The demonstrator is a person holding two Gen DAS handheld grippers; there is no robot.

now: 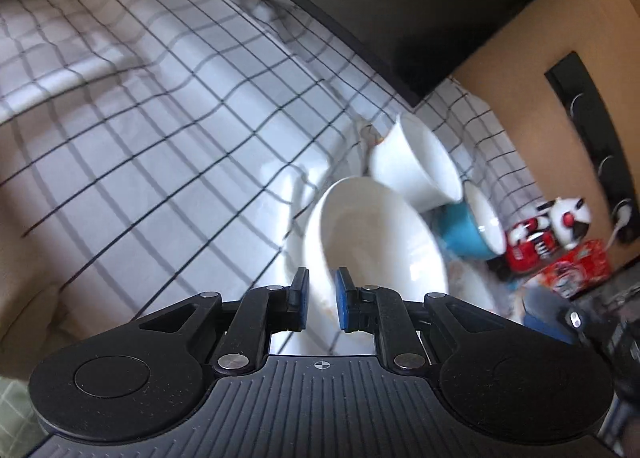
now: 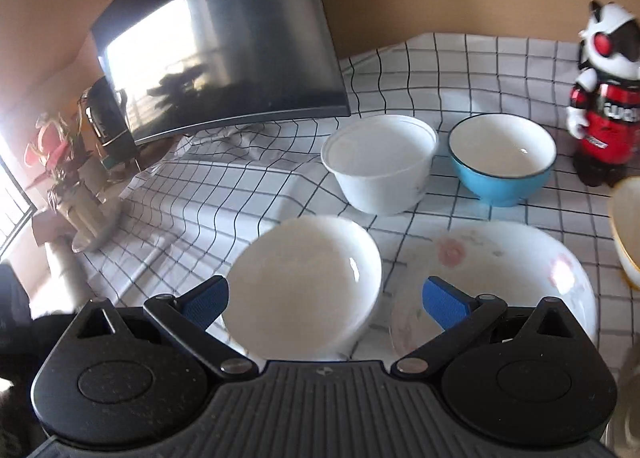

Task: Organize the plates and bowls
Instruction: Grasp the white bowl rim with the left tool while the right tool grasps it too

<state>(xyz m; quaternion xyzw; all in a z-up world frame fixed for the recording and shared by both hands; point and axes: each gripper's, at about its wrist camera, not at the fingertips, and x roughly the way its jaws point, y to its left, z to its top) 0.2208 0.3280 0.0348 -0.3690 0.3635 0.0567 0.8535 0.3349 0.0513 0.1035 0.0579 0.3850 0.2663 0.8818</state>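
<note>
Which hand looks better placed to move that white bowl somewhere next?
Left. The left gripper is already shut on the white bowl's rim. The right gripper is open, holding nothing, with the bowl just ahead of it beside the flowered plate.

Two bowls point(image 2: 380, 161) side by side behind near bowl point(image 2: 304, 282), plate point(image 2: 520, 278) right of it

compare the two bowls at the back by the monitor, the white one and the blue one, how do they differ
The white bowl is white outside, while the blue bowl is blue outside with a dark rim line. The white bowl has steeper, straighter walls; the blue bowl is rounder. The white bowl sits nearer the monitor, the blue bowl nearer the toy figure. Both stand upright, look empty, have white insides and rest on the checked cloth.
</note>
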